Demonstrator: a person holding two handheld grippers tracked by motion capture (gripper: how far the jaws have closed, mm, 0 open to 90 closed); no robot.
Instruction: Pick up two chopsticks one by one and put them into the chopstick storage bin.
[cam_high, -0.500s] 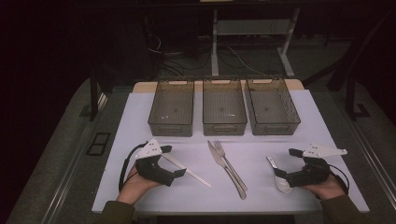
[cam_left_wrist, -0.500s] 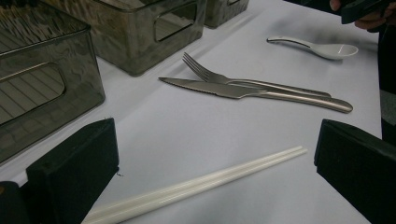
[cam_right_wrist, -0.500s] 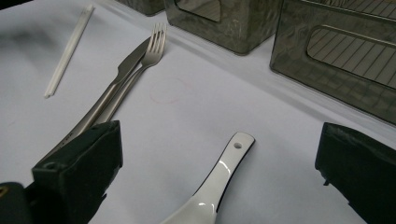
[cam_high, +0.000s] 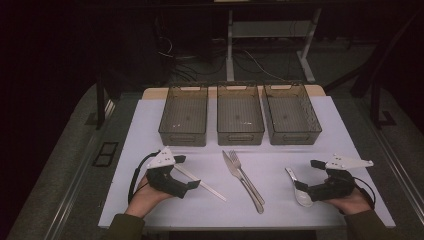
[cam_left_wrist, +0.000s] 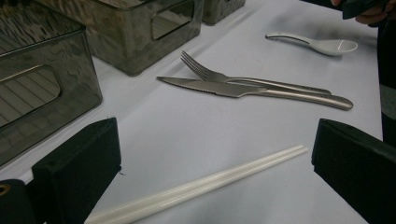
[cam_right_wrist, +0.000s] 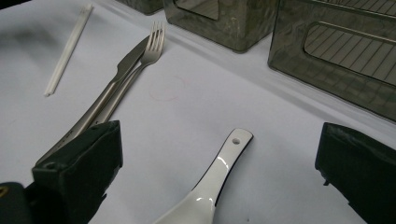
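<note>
Dark floor and table legs surround a white tabletop (cam_high: 150, 130) lit from above, with the person's hands coming in over its near edge.

Toward the near left corner the left gripper (cam_high: 192, 183) rests low over the sheet, its jaws spread wide apart with nothing between the pads. A pair of white chopsticks (cam_left_wrist: 196, 186) lies flat in the gap between those jaws, running on toward the middle of the near edge. Toward the near right corner the right gripper (cam_high: 298, 187) is likewise wide open and empty, and the white ceramic spoon (cam_right_wrist: 205, 191) lies between its jaws, bowl nearest the camera, handle pointing toward the bins.

Judging by this, each hand is lining up on its own utensil and the grasp has not yet been made. The next move would call for lowering each pair of jaws until the pads flank the piece, then closing; the thin, flat chopsticks will likely need the pads right down on the sheet.

Between the two grippers, at the middle of the near half, a steel knife (cam_high: 239, 177) and fork (cam_high: 244, 172) lie side by side, touching. Along the far edge stand three smoky translucent bins (cam_high: 240, 117) in a row, all empty.
</note>
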